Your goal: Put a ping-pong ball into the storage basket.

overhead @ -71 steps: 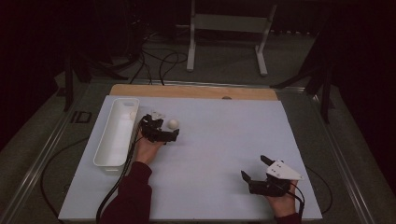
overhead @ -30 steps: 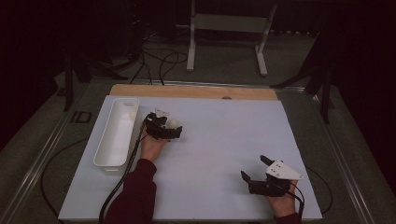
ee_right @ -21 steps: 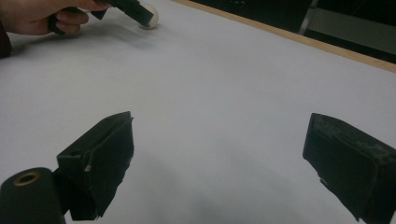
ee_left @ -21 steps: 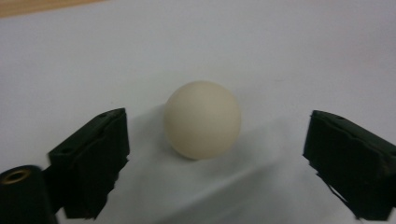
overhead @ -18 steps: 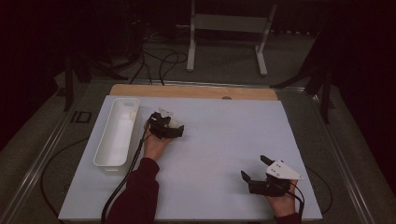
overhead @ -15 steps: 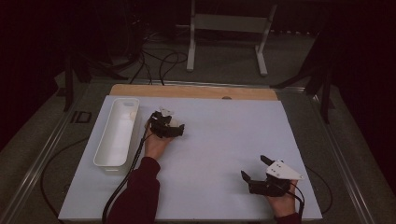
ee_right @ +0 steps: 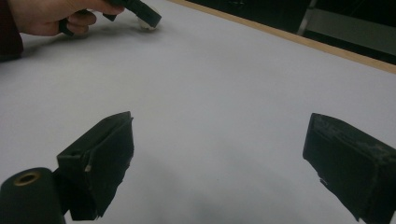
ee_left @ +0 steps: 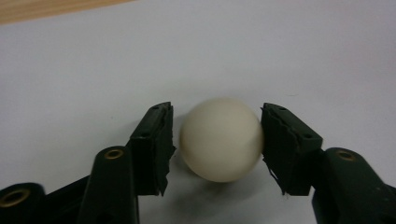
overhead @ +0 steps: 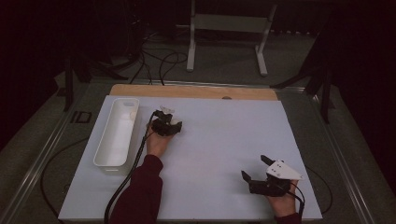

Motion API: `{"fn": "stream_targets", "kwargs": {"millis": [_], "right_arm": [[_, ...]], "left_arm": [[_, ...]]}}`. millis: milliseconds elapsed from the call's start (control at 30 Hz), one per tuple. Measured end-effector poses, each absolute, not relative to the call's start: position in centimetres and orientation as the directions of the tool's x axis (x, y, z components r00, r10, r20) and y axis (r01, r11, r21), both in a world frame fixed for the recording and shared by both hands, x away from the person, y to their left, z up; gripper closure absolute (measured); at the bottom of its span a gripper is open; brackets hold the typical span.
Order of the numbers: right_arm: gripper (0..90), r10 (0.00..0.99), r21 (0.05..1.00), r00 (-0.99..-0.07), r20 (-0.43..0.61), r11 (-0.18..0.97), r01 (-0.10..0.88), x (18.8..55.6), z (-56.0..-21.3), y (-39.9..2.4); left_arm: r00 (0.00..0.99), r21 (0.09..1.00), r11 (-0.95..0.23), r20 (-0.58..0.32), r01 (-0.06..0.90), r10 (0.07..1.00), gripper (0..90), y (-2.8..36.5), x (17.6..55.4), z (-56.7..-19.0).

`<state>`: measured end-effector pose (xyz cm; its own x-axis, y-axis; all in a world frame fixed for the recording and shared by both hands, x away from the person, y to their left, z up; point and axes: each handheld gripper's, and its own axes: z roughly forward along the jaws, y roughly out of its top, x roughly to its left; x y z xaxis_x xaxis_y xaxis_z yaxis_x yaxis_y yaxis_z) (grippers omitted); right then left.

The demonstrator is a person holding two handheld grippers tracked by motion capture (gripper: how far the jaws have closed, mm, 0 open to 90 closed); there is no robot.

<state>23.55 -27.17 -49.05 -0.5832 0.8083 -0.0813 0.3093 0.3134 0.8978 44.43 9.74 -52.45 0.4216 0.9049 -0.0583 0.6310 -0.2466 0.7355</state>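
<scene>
A white ball (ee_left: pixel 220 140) rests on the white table sheet (overhead: pixel 219 140) between the jaws of my left gripper (ee_left: pixel 215 106). Those jaws have just been closing around it. The right-hand pad (ee_left: pixel 285 140) touches the ball, while a thin gap remains at the left-hand pad (ee_left: pixel 152 140). In the high view the left gripper (overhead: pixel 168 120) lies left of centre, beside the bin, pointing away from the person. My right gripper (overhead: pixel 253 166) rests near the front right corner, open, with nothing between its jaws (ee_right: pixel 220 119). From there the ball (ee_right: pixel 147 23) shows far off, under the other gripper's jaw.
A long white bin (overhead: pixel 103 140) stands along the left side of the sheet, close to the left hand. A wooden strip (overhead: pixel 196 91) borders the far edge. Cables and a metal stand (overhead: pixel 229 28) lie on the floor beyond the table.
The left hand has edged to the right, bringing its gripper over the ball. The right hand and its gripper have stayed where they were.
</scene>
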Motion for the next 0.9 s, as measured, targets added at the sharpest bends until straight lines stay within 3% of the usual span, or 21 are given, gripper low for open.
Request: {"fn": "stream_targets", "kwargs": {"millis": [233,900], "right_arm": [[8.4,0.809,0.898,-0.583,-0.082,0.313,0.308,23.5,-49.1,-27.2],[8.5,0.809,0.898,-0.583,-0.081,0.313,0.309,23.5,-49.0,-27.2]], "left_arm": [[0.418,0.723,-0.249,-0.061,0.645,0.906,50.9,9.8,44.5,-52.8],[0.433,0.756,-0.237,-0.068,0.611,0.899,51.5,9.8,44.0,-51.5]]}}
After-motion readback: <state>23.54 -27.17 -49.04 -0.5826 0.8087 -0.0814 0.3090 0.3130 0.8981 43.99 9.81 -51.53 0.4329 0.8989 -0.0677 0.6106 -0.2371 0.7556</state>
